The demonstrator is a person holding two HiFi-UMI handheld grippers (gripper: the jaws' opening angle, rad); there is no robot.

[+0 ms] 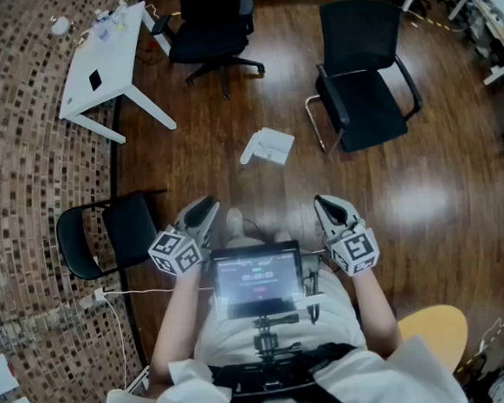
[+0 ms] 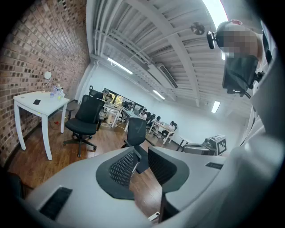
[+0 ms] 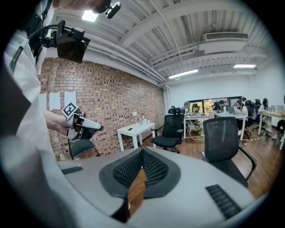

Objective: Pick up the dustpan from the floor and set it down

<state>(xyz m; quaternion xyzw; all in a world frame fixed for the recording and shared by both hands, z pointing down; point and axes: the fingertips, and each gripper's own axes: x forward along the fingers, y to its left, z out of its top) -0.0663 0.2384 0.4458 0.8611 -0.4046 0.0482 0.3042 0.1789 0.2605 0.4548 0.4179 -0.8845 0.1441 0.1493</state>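
Observation:
The white dustpan (image 1: 268,145) lies on the wooden floor ahead of me, between the chairs. I hold both grippers at waist height, well short of it and above the floor. My left gripper (image 1: 205,206) points forward; in the left gripper view its jaws (image 2: 141,151) stand a little apart with only floor and a chair showing in the gap. My right gripper (image 1: 322,202) is shut, its pads meeting at the tips (image 3: 142,152) with nothing between them. The dustpan does not show clearly in either gripper view.
A black armchair (image 1: 360,83) stands right of the dustpan and a rolling office chair (image 1: 212,25) behind it. A white table (image 1: 107,64) is at the far left by the brick wall. A small black chair (image 1: 107,238) sits near my left and a yellow stool (image 1: 431,330) at my right.

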